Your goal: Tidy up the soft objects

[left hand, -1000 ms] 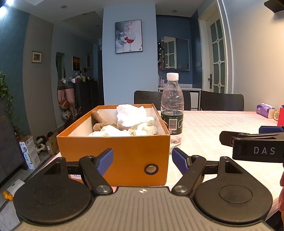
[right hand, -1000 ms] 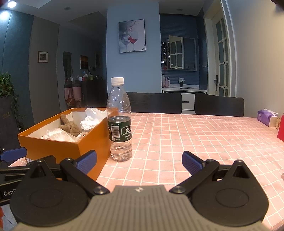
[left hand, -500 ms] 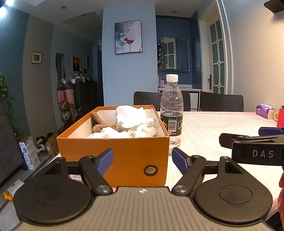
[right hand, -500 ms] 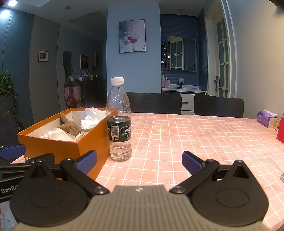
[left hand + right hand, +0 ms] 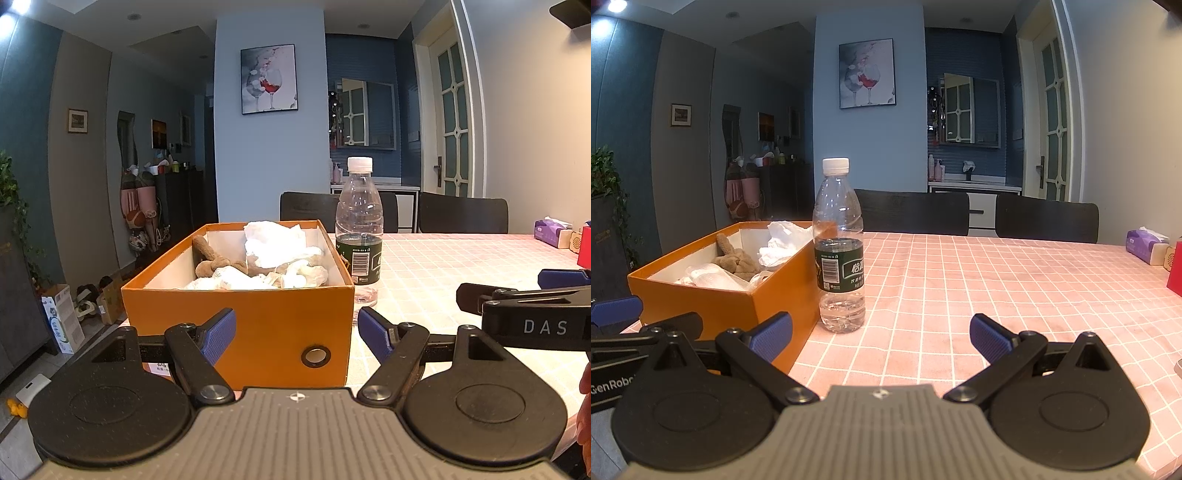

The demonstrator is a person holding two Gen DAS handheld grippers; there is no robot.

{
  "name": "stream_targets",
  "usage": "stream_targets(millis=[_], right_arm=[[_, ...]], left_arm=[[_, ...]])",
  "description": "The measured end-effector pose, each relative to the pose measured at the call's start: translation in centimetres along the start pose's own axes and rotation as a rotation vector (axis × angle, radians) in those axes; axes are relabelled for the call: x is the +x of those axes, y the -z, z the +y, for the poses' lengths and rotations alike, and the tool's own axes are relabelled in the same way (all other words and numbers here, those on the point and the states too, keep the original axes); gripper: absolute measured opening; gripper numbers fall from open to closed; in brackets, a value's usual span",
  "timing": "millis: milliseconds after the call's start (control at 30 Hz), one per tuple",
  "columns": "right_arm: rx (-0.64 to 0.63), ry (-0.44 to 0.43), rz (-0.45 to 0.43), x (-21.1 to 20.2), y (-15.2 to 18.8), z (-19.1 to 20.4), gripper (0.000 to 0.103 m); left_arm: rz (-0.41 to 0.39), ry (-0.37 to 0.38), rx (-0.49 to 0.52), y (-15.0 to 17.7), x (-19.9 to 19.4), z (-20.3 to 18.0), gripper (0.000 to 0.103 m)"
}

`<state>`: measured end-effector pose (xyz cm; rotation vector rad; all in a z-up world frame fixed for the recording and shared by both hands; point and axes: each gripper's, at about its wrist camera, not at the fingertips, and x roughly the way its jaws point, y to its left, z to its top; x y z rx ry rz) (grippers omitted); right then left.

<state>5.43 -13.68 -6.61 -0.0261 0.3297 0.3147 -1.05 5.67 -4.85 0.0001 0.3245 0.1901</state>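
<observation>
where crumpled tissue [image 5: 275, 242] fills cardboard box [image 5: 258, 321]

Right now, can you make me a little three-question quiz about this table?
1. True or false: the water bottle stands upright beside the orange box.
2. What brown thing lies in the box? A) plush toy B) shoe C) ball
3. Fill in: both tongs, left and right, are ____ and hold nothing.

Key: 1 true; 2 A; 3 open.
</observation>
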Motion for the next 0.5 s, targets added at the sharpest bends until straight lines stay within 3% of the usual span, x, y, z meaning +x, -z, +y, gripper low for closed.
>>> stream_targets(millis=[500], right_arm=[[-0.001, -0.008, 0.009, 0.10, 0.20, -0.24, 0.100]], left_arm=[[0.005, 0.009, -0.014, -0.02, -0.02, -0.09, 0.088]])
